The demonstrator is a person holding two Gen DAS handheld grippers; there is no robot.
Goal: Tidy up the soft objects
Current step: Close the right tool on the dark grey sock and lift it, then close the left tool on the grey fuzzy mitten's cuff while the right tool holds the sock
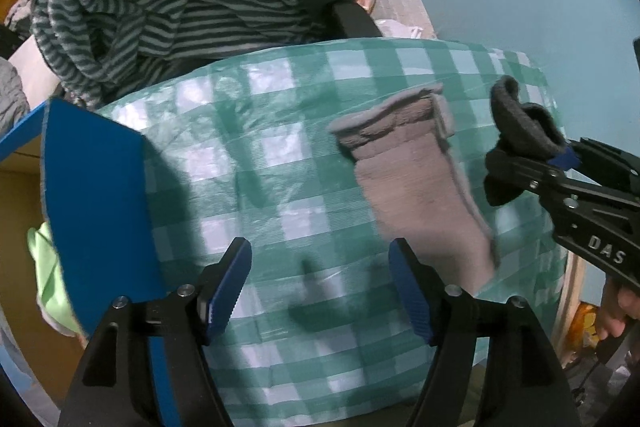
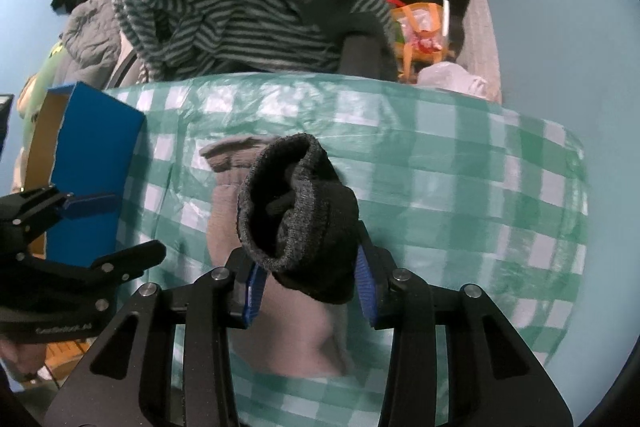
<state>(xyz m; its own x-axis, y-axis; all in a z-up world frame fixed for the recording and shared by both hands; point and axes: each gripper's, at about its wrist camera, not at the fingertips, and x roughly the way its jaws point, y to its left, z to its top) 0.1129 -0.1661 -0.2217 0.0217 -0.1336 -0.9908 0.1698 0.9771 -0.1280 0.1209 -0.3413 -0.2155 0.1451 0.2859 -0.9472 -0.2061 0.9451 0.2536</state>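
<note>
A light grey sock (image 1: 420, 183) lies flat on the green-and-white checked table cover (image 1: 260, 167); it also shows in the right wrist view (image 2: 228, 223), partly hidden. My right gripper (image 2: 310, 287) is shut on a dark grey sock (image 2: 300, 219) and holds it above the cover, over the light sock. It shows at the right of the left wrist view (image 1: 560, 157), with the dark sock (image 1: 520, 131). My left gripper (image 1: 320, 291) is open and empty over the cover, its fingertips just left of the light sock's lower end. It shows at the left of the right wrist view (image 2: 108, 227).
A blue cardboard box (image 1: 96, 199) (image 2: 96, 155) stands at the cover's left edge, a light green cloth (image 1: 48, 279) beside it. A chair piled with striped and dark grey clothes (image 1: 168, 11) (image 2: 240, 7) stands behind. An orange bag (image 2: 420, 27) and a white bag (image 2: 452, 75) lie at the back right.
</note>
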